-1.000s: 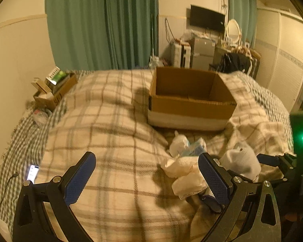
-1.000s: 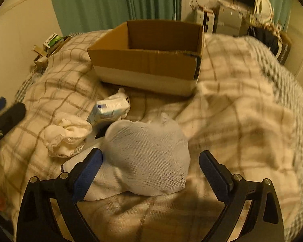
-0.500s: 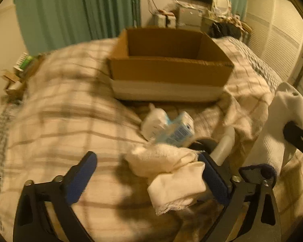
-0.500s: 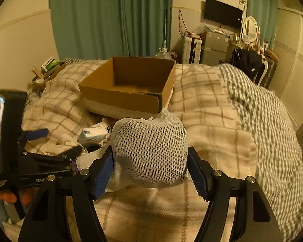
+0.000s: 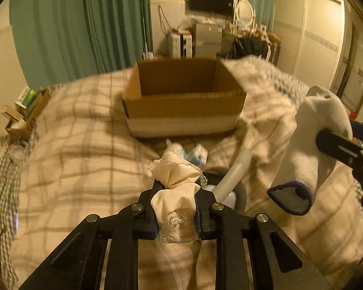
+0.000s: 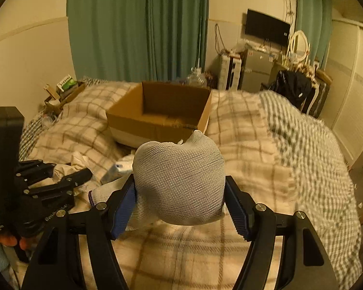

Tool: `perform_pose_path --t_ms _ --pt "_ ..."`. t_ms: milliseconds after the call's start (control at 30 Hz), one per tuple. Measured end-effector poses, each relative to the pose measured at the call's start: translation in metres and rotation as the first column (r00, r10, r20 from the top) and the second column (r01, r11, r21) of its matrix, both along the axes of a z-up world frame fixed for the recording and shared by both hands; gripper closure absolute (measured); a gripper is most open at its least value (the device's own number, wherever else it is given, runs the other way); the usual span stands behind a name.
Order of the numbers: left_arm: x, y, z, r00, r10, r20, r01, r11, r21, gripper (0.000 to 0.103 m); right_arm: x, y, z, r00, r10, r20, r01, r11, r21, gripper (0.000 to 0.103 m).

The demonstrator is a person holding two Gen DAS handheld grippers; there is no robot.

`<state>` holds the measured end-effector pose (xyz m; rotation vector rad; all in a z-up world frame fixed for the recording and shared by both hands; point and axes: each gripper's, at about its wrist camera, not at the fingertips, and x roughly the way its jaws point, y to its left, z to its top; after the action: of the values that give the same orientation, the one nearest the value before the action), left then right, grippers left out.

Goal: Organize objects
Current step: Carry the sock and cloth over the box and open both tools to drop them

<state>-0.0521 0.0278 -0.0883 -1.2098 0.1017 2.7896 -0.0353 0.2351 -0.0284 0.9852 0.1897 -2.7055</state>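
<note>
- Two soft loads are up off the bed at once: the left gripper (image 5: pixel 175 194) is pressed together on a cream lace-trimmed cloth (image 5: pixel 175 181), and the right gripper (image 6: pixel 180 201) pinches a rolled white mesh-knit sock with a dark cuff (image 6: pixel 179 181) between its blue pads (image 6: pixel 238 215).
- The open brown cardboard box (image 5: pixel 184 113) sits ahead on the checked cream blanket (image 5: pixel 79 149), apart from both grippers, and I judge it the place for both pieces.
- The cloth's lace hem hangs below the left jaws; it could catch on the near wall of the box and fold outside if the carry runs low.
- The sock's cuff end droops free beside the right gripper, so the sock may slide out of the pads on a quick swing, since only its bulge is held.
- The two grippers sit near each other; reaching for the box together risks a bump that shakes a piece loose.
- A small blue-and-white packet (image 5: pixel 197 154) and a white curved tube (image 5: pixel 234 169) lie on the blanket just before the box; a dragging hem might sweep them aside.
- What lies under the tube is probably a dark round object, but the view is too blurred to tell.
</note>
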Motion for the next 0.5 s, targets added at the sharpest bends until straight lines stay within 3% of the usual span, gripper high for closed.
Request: perform_pose_path --t_ms 133,267,500 --pt "0.013 -0.006 0.032 0.999 0.025 -0.048 -0.022 0.998 0.065 0.084 0.019 -0.011 0.023 0.998 0.007 -0.057 -0.005 0.999 0.037 0.034" --pt "0.025 -0.003 0.060 0.992 0.016 -0.123 -0.009 0.998 0.058 0.084 0.034 -0.020 0.041 0.995 0.044 -0.094 -0.040 0.998 0.049 0.035" --pt "0.009 -0.017 0.101 0.990 -0.008 -0.144 0.027 0.991 0.128 0.084 0.035 -0.030 0.087 0.981 0.076 -0.179 -0.058 0.993 0.101 0.034"
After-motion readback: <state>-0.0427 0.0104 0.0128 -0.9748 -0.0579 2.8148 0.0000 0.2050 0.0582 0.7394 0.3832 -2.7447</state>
